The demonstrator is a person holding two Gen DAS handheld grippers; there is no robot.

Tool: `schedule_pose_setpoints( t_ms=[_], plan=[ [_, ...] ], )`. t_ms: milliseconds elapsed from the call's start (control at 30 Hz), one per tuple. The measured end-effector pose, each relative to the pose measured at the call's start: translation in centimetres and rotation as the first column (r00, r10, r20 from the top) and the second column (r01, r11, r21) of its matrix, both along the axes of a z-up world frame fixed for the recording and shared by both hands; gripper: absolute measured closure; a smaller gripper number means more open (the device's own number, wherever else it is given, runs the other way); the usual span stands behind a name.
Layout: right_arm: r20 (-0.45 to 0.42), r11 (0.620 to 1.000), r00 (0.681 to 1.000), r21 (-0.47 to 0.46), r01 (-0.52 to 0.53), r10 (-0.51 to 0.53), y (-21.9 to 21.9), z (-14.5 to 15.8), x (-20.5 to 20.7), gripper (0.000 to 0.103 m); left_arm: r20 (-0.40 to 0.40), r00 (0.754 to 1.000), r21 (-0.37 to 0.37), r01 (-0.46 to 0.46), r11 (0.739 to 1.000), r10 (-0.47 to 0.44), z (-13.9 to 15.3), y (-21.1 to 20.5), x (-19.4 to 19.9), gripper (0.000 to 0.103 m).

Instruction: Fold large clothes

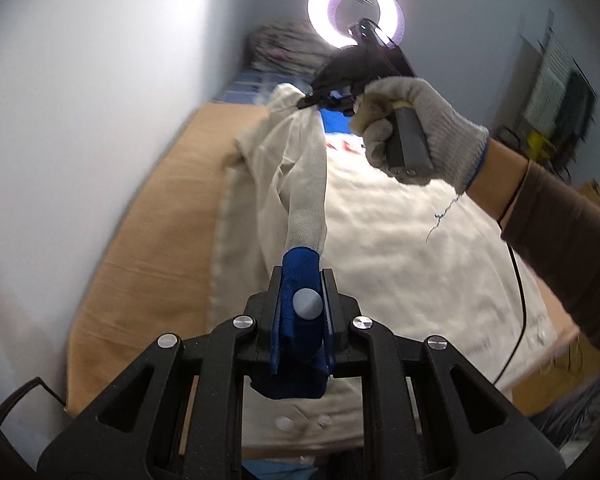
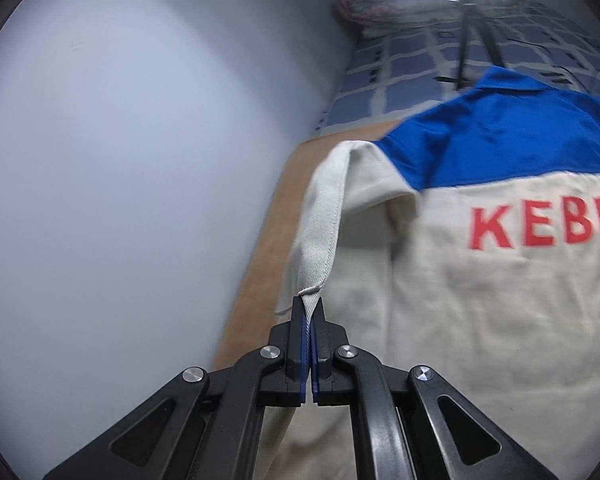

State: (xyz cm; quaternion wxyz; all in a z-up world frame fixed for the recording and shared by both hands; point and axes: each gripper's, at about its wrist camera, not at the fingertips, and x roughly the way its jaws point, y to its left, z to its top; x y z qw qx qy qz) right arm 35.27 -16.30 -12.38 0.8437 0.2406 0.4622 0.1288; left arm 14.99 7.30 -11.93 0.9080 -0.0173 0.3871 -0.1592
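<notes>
A: Left gripper (image 1: pixel 302 300) first. How did it stand?

B: Clamped. Its jaws pinched the blue cuff (image 1: pixel 300 276) of the sleeve (image 1: pixel 306 184); a grey snap button (image 1: pixel 307 303) sat between the pads.

A: And the right gripper (image 2: pixel 309 344)?

B: Also clamped, on a cream fold of the same sleeve (image 2: pixel 320 240). Seen from the left wrist, the right gripper (image 1: pixel 320 98) held the sleeve up near the shoulder, with a gloved hand (image 1: pixel 416 128) around its handle. The sleeve ran taut between the two, lifted off the body.

A: Location of the garment?

B: The cream work jacket (image 2: pixel 480 300) lay back-up on a tan board (image 1: pixel 148 208), close beside a pale wall (image 2: pixel 140 160). Blue yoke (image 2: pixel 500 136) at the far end, red letters "KEBE" (image 2: pixel 540 226) below it; the rest of the word was cut off by the frame edge.

A: Surroundings?

B: A blue checked bedcover (image 2: pixel 420 68) beyond the board, and a lit ring light (image 1: pixel 356 10) above the far end. A black cable (image 1: pixel 518 280) hung under the right forearm.
</notes>
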Motion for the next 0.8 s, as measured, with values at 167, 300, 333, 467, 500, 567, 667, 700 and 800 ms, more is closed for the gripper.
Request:
schedule_pose_setpoints(
  t_ms=[167, 300, 333, 467, 500, 567, 667, 700, 800],
  plan=[
    [-0.045, 0.997, 0.996, 0.013, 0.075, -0.075, -5.2, -3.2, -3.0, 0.103, -0.015, 0.995, 0.044, 0.096, 0.994, -0.096, -0.9, -3.2, -1.7, 0.089],
    [-0.100, 0.993, 0.988, 0.011, 0.117, -0.115, -8.3, -6.1, -5.3, 0.103, -0.040, 0.988, 0.059, 0.150, 0.987, -0.148, -1.6, -5.3, -2.2, 0.089],
    [-0.118, 0.993, 0.986, 0.003, 0.121, -0.120, -8.9, -7.1, -5.7, 0.103, -0.045, 0.987, 0.061, 0.158, 0.986, -0.156, -1.7, -5.6, -2.4, 0.089],
    [-0.194, 0.988, 0.969, -0.010, 0.154, -0.153, -10.4, -10.8, -6.9, 0.103, -0.089, 0.972, 0.054, 0.222, 0.974, -0.217, -2.1, -6.9, -3.4, 0.083],
    [-0.208, 0.988, 0.966, -0.023, 0.150, -0.152, -10.3, -11.4, -7.4, 0.103, -0.096, 0.969, 0.046, 0.231, 0.972, -0.226, -2.1, -7.0, -3.8, 0.079],
    [-0.196, 0.991, 0.971, -0.056, 0.124, -0.133, -9.9, -11.7, -7.1, 0.103, -0.108, 0.968, 0.020, 0.228, 0.973, -0.225, -2.2, -6.8, -4.5, 0.065],
    [-0.191, 0.987, 0.976, -0.145, 0.075, -0.102, -8.9, -10.5, -6.7, 0.097, -0.122, 0.973, -0.049, 0.190, 0.981, -0.194, -1.7, -5.2, -5.3, 0.060],
    [-0.182, 0.982, 0.978, -0.178, 0.065, -0.098, -8.7, -10.0, -6.6, 0.092, -0.125, 0.976, -0.067, 0.170, 0.983, -0.178, -1.6, -4.5, -5.6, 0.060],
    [-0.132, 0.971, 0.988, -0.236, 0.049, -0.082, -8.1, -7.8, -6.6, 0.077, -0.153, 0.983, -0.124, 0.081, 0.989, -0.100, -2.1, -1.9, -5.3, 0.055]
  ],
)
